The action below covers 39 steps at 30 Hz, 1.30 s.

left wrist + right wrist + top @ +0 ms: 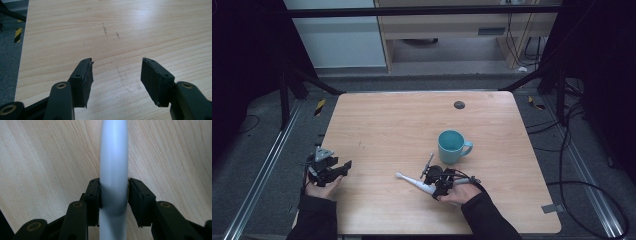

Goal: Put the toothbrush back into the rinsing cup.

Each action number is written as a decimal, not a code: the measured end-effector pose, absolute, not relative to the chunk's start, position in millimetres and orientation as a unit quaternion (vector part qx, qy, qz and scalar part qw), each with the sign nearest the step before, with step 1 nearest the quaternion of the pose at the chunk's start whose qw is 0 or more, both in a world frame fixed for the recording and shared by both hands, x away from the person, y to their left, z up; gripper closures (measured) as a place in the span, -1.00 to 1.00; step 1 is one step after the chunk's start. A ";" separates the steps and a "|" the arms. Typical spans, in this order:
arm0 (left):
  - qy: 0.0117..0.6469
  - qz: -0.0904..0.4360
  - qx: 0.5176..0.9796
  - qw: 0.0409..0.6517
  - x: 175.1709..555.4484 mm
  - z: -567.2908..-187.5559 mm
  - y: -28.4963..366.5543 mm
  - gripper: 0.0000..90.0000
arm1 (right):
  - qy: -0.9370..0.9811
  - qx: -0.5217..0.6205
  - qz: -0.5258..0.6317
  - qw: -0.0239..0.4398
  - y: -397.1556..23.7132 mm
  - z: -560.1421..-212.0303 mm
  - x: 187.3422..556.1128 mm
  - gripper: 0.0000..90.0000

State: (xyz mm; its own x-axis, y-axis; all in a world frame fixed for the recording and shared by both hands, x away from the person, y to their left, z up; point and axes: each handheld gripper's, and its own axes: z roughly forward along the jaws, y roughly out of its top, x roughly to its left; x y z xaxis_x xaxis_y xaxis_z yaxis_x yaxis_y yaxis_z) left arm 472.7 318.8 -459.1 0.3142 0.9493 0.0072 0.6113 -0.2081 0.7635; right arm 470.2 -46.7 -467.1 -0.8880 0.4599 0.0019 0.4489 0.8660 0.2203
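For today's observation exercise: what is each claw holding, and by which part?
Right claw grips the white toothbrush across its handle; left claw is open, holding nothing.

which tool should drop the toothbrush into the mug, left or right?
Right. The right tool is already shut on the toothbrush, just beside the teal mug. The left tool is open, holding nothing, at the table's far left edge.
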 end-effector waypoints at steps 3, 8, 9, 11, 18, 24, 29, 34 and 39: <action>0.529 0.249 0.737 0.339 472.8 -459.1 318.6 -0.06 | 0.967 0.233 0.097 0.027 -44.3 -466.6 470.3 0.43; 0.531 0.249 0.735 0.340 472.7 -459.0 319.0 -0.06 | 0.966 0.242 0.091 0.022 -41.8 -466.2 471.7 0.46; 0.531 0.249 0.735 0.340 472.8 -459.0 319.1 -0.06 | 0.966 0.242 0.090 0.022 -41.7 -466.1 471.8 0.46; 0.531 0.249 0.736 0.340 472.8 -459.0 319.2 -0.06 | 0.966 0.243 0.090 0.021 -41.7 -466.1 471.8 0.47; 0.532 0.249 0.735 0.339 473.0 -459.0 319.4 -0.06 | 0.963 0.244 0.113 0.030 -44.9 -463.3 468.5 0.47; 0.533 0.250 0.734 0.339 473.1 -459.0 320.1 -0.05 | 0.956 0.247 0.158 0.033 -50.9 -451.7 466.6 0.47; 0.533 0.250 0.734 0.340 472.8 -458.9 319.9 -0.05 | 0.943 0.255 0.212 0.038 -56.6 -440.5 465.6 0.47; 0.533 0.251 0.732 0.341 472.7 -459.0 319.8 -0.06 | 0.917 0.273 0.286 0.049 -63.4 -427.6 466.7 0.47; 0.534 0.251 0.733 0.340 472.8 -459.2 320.1 -0.06 | 0.884 0.292 0.360 0.065 -71.1 -416.4 469.4 0.47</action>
